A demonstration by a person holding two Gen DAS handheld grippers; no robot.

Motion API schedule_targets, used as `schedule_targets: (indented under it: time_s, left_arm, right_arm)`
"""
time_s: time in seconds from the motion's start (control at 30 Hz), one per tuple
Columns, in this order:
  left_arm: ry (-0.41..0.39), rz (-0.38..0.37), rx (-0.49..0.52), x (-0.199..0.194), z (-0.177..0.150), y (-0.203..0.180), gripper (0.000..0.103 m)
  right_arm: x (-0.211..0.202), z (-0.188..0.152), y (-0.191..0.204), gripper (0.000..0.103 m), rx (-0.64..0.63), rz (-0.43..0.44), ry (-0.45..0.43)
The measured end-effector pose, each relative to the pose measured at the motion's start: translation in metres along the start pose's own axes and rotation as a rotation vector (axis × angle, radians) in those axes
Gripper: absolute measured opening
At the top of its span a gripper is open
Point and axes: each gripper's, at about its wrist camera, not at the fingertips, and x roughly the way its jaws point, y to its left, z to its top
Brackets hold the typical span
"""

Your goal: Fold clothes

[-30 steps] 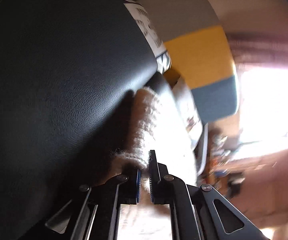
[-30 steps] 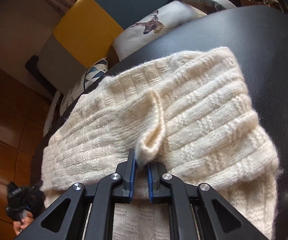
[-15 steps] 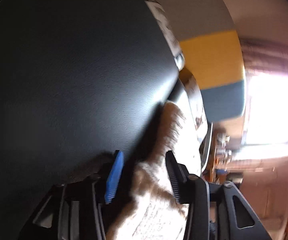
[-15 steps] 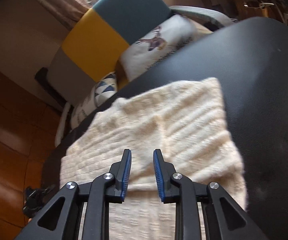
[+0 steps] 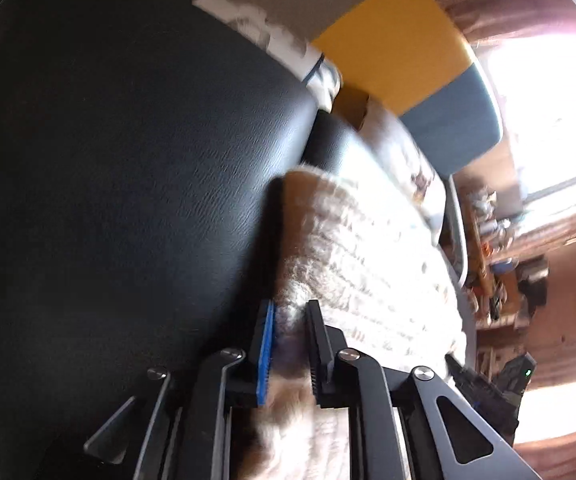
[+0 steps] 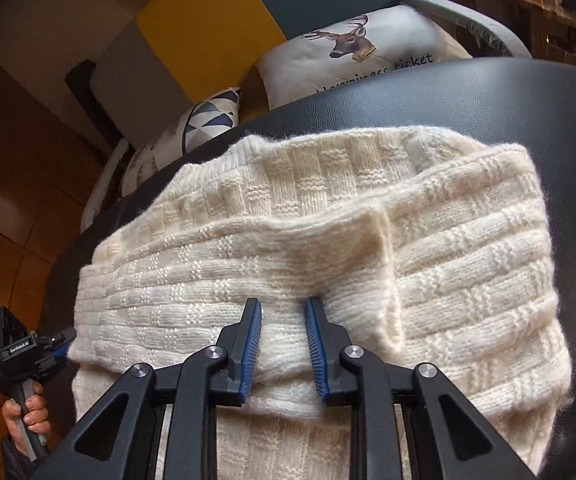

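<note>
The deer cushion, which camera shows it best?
The right wrist view: the deer cushion sits behind the black seat, sharp enough to show antlers and lettering. In the left wrist view only a blurred pale sliver shows past the cream sweater, with no deer discernible.

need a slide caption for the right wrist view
Open right gripper over a folded cream sweater on a black cushion.

Both grippers low, fingers pointing forward.
Left black two-finger gripper with blue pads: fingers part-closed, knit between them, grip unclear. Right black two-finger gripper with blue pads: fingers apart, gripping nothing.
</note>
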Motion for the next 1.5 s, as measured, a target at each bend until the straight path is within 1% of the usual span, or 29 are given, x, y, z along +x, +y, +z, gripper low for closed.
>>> schedule_targets:
  time_s: [0.03,0.1,0.17,0.33,0.4,0.5,0.53,0.57,0.6,0.63,0.67,0.7,0.77,0.83,0.87,0.9,0.97,1.0,1.03,1.07,1.13,1.23,1.27,1.3,1.33,1.37,1.4,1.47,1.5]
  left_arm:
    - [-0.001,-0.014,-0.012,-0.002,0.005,0.004,0.028]
    - [-0.021,-0.043,-0.031,-0.018,0.01,0.013,0.046]
    - [-0.005,-0.098,-0.067,-0.023,0.017,0.022,0.055]
    - [0.058,-0.182,-0.107,0.004,0.042,0.023,0.056]
    - [0.083,-0.206,-0.108,0.021,0.052,0.007,0.057]
    - [0.103,-0.238,-0.099,0.026,0.062,0.003,0.056]
    - [0.112,-0.238,-0.086,0.03,0.065,-0.001,0.054]
    - [0.112,-0.232,-0.069,0.031,0.067,-0.005,0.049]
    - [0.108,-0.225,-0.05,0.031,0.068,-0.009,0.032]
    - [0.086,-0.212,-0.027,0.027,0.068,-0.014,0.024]
    - [0.046,-0.2,0.002,0.018,0.066,-0.019,0.017]
    - [0.003,-0.16,0.04,0.009,0.061,-0.025,0.016]
    - [-0.061,-0.033,0.107,-0.005,0.053,-0.034,0.014]
    - [-0.075,0.151,0.151,0.002,0.05,-0.036,0.013]
    - [-0.071,0.239,0.158,0.009,0.052,-0.035,0.007]
    - [-0.068,0.249,0.141,0.01,0.055,-0.033,0.008]
    - [-0.057,0.18,0.075,0.004,0.063,-0.029,0.008]
    - [-0.05,0.133,0.039,0.0,0.066,-0.025,0.012]
    - [-0.066,0.1,0.012,-0.006,0.067,-0.025,0.013]
    - [-0.078,0.089,0.013,-0.012,0.066,-0.027,0.014]
    - [-0.088,0.083,0.04,-0.021,0.062,-0.029,0.023]
    - [-0.009,0.061,0.063,-0.009,0.055,-0.033,0.025]
    - [0.001,0.059,0.069,-0.009,0.052,-0.035,0.025]
    - [-0.01,0.038,0.092,-0.012,0.047,-0.04,0.025]
    - [-0.033,-0.004,0.145,-0.016,0.042,-0.051,0.025]
    - [-0.039,-0.001,0.194,-0.014,0.036,-0.062,0.027]
    - [-0.034,0.028,0.235,-0.007,0.031,-0.071,0.033]
    - [-0.025,0.086,0.318,0.006,0.022,-0.091,0.033]
    - [-0.021,0.115,0.359,0.013,0.017,-0.1,0.033]
  right_arm:
    - [0.0,0.001,-0.002,0.022,0.006,0.012,0.006]
    - [0.002,0.003,-0.003,0.019,-0.011,0.013,0.021]
    - [0.004,0.005,-0.007,0.014,-0.017,0.023,0.028]
    - [0.003,0.008,-0.019,0.014,0.022,0.089,0.035]
    - [0.002,0.006,-0.021,0.014,0.022,0.108,0.025]
    - [0.003,0.006,-0.022,0.014,0.02,0.113,0.02]
    - [0.003,0.006,-0.021,0.014,0.018,0.108,0.021]
    - [0.003,0.006,-0.019,0.013,0.006,0.095,0.02]
    - [0.003,0.006,-0.016,0.014,-0.01,0.079,0.019]
    - [0.003,0.005,-0.012,0.013,-0.037,0.056,0.016]
    - [0.004,0.004,-0.007,0.013,-0.063,0.024,0.008]
    - [0.004,0.002,-0.001,0.013,-0.089,-0.01,-0.002]
    - [0.005,-0.001,0.011,0.014,-0.15,-0.085,-0.019]
    - [0.006,-0.003,0.019,0.014,-0.19,-0.135,-0.026]
    - [0.006,-0.004,0.023,0.014,-0.208,-0.158,-0.029]
    - [0.006,-0.004,0.023,0.015,-0.21,-0.163,-0.024]
    - [0.003,0.0,0.017,0.015,-0.18,-0.139,-0.007]
    - [0.002,0.002,0.014,0.015,-0.16,-0.123,0.002]
    - [0.001,0.003,0.011,0.015,-0.149,-0.113,0.009]
    - [-0.001,0.004,0.01,0.015,-0.145,-0.11,0.014]
    - [-0.008,0.007,0.014,0.016,-0.156,-0.115,0.0]
    - [-0.021,0.013,0.023,0.017,-0.184,-0.098,-0.05]
    - [-0.022,0.016,0.026,0.017,-0.2,-0.092,-0.058]
    - [-0.023,0.019,0.029,0.017,-0.217,-0.085,-0.062]
    - [-0.018,0.023,0.032,0.017,-0.237,-0.1,-0.05]
    - [-0.011,0.026,0.034,0.017,-0.258,-0.121,-0.033]
    - [-0.005,0.029,0.037,0.017,-0.278,-0.143,-0.016]
    - [0.012,0.034,0.033,0.017,-0.287,-0.212,0.023]
    - [0.017,0.036,0.03,0.017,-0.287,-0.227,0.029]
